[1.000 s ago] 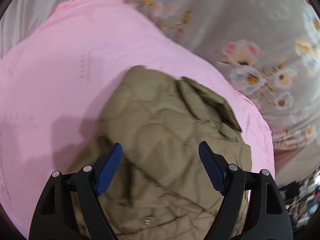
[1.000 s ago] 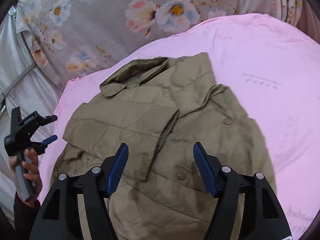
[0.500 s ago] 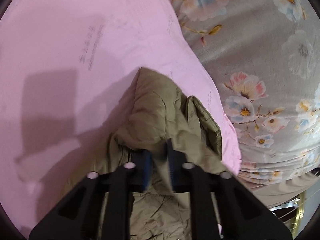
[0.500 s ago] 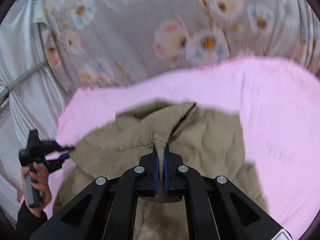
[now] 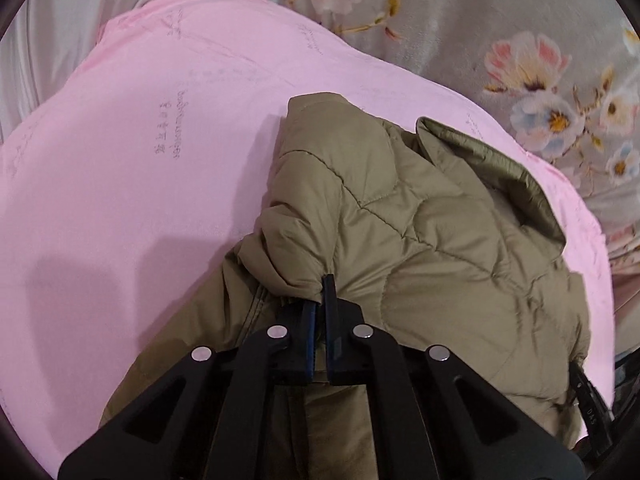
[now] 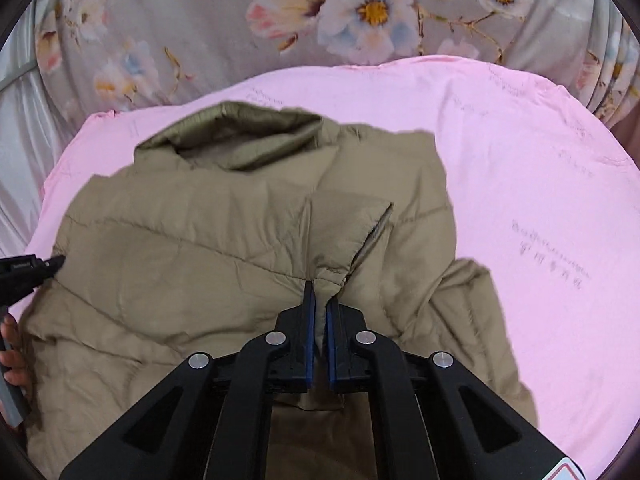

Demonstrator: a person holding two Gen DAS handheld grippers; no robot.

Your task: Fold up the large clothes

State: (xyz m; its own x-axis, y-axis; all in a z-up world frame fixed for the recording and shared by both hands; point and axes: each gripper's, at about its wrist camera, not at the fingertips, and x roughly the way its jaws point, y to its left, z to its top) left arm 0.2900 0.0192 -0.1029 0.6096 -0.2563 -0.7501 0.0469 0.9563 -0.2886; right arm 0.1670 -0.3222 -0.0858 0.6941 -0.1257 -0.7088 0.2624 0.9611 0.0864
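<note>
Khaki jacket (image 6: pixel 208 248) pinched by both tongs (image 5: pixel 320 292) (image 6: pixel 320 296).

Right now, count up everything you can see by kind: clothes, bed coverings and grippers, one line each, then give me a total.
Jackets: 1, the olive quilted jacket
Pink sheets: 1, the pink sheet under it
Floral fabrics: 1, the grey floral fabric behind
Grippers: 2, the left gripper and the right gripper, each pinching the jacket
Total: 5
</note>
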